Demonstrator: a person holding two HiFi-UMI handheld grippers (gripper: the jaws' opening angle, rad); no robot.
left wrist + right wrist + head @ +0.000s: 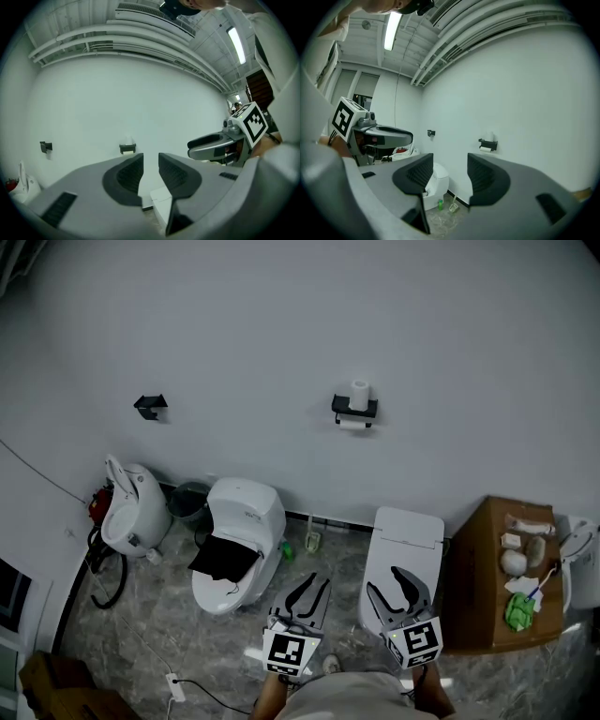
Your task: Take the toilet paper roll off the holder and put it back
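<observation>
A black toilet paper holder is fixed to the white wall, far ahead of both grippers. One white roll stands on top of it, and a second roll hangs beneath. The holder looks small in the left gripper view. In the right gripper view the holder carries the hanging roll. My left gripper is open by a narrow gap and holds nothing. My right gripper is open wider, also with nothing in it. Both are low, over the floor, near the person's body.
A white toilet with a dark seat stands left of centre, and another white toilet is below the holder. A wooden cabinet with small items is at the right. A white fixture, a dark bin and a black wall bracket are at the left.
</observation>
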